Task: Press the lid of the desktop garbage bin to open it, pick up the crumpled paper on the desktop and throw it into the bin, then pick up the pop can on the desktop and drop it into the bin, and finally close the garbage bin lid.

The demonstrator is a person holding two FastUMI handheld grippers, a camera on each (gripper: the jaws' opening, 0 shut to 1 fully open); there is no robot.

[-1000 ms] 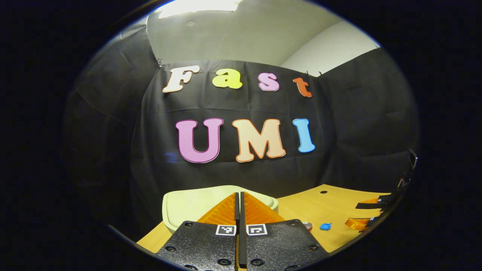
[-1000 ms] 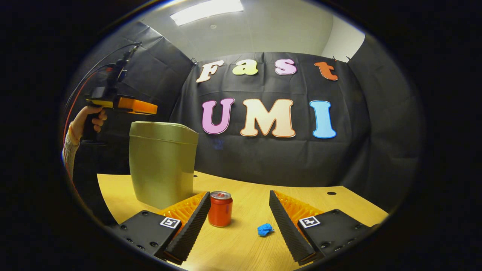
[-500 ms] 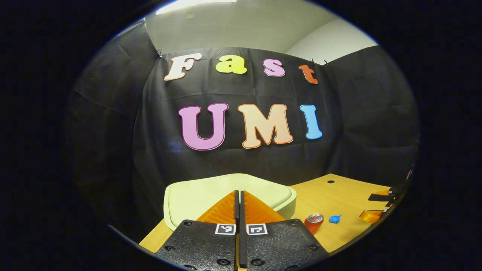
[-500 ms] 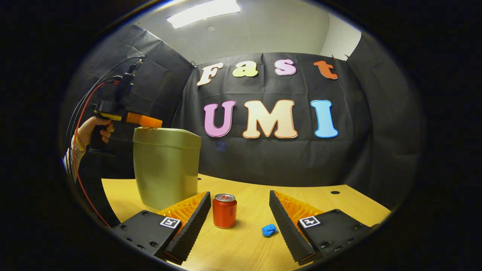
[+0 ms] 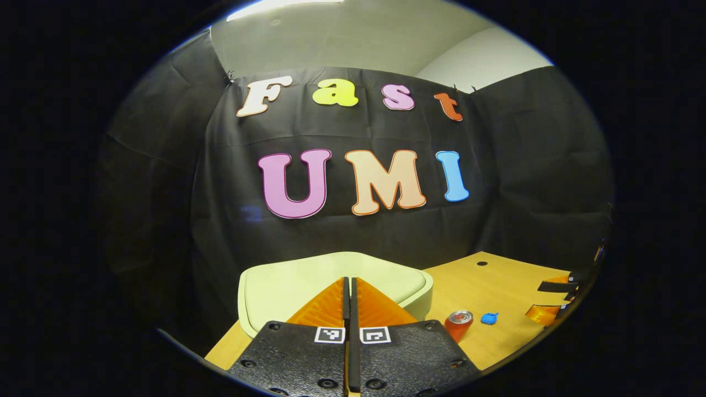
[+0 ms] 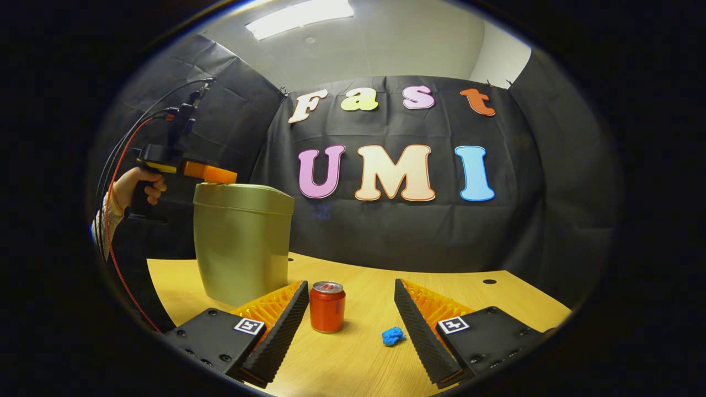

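From the left gripper view I see my left gripper [image 5: 349,282] with its jaws pressed together, nothing between them, the tips lying over the pale green lid [image 5: 287,286] of the bin, and I cannot tell whether they touch it. In the right gripper view the same gripper [image 6: 212,173] sits at the top rear edge of the bin [image 6: 241,242], held by a hand [image 6: 138,184] with a knitted sleeve [image 6: 105,226] and trailing black and red cables [image 6: 118,160]; the lid looks closed. My right gripper [image 6: 352,295] hangs low over the table with its jaws wide apart and nothing in them. The red can [image 6: 327,306] stands upright just beside the left finger of that gripper, between it and the crumpled blue paper [image 6: 392,336], which lies near the right finger. In the left gripper view the can [image 5: 458,324] and the paper [image 5: 488,318] lie on the table to the right of the bin, close together but apart, with the other gripper's fingers [image 5: 543,313] at the far right edge. The bin stands to the left of the can, blocking the rear corner of the table. The table [image 6: 353,364] is light wood with a small dark hole [image 6: 489,282] near its back edge. Black cloth [image 6: 551,182] hangs all round the booth, and above it are a pale ceiling [image 6: 386,38] and a lit panel [image 6: 300,11]
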